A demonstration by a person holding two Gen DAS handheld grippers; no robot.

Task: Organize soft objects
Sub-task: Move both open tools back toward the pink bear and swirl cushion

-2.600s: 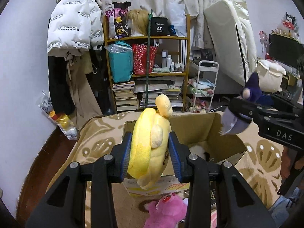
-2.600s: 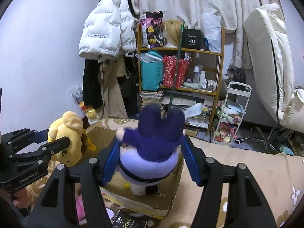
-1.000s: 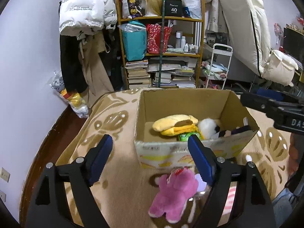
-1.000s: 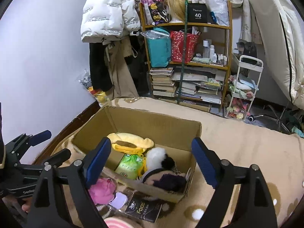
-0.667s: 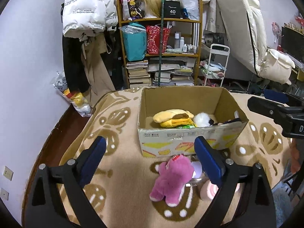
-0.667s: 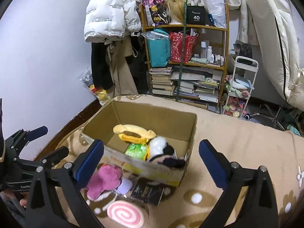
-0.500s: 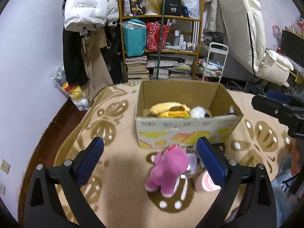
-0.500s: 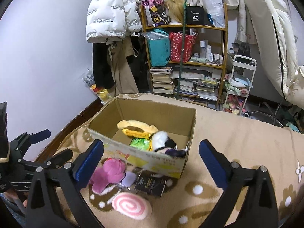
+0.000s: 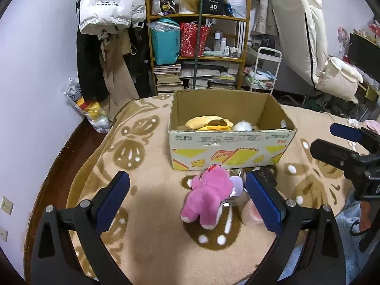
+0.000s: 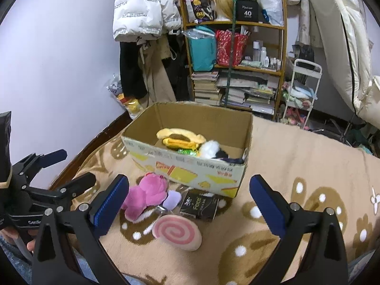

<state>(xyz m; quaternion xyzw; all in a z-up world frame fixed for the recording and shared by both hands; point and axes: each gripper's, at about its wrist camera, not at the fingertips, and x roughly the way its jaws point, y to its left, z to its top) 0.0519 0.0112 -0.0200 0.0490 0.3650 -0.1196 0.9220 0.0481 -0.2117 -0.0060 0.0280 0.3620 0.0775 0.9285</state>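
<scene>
Left tool (image 9: 187, 199) held low over blanket (image 9: 147, 213), fingers spread wide, nothing between them; pink plush (image 9: 209, 198) lies in gap line ahead. Right tool (image 10: 190, 201) likewise wide, empty, aimed at cardboard box (image 10: 190, 163).

Pink plush: fuzzy, lying on blanket just in front of box. Pink swirl cushion (image 10: 177, 232) beside it, near black packet (image 10: 199, 205). Yellow plush (image 10: 180, 137) and white-black plush (image 10: 211, 150) inside box.
</scene>
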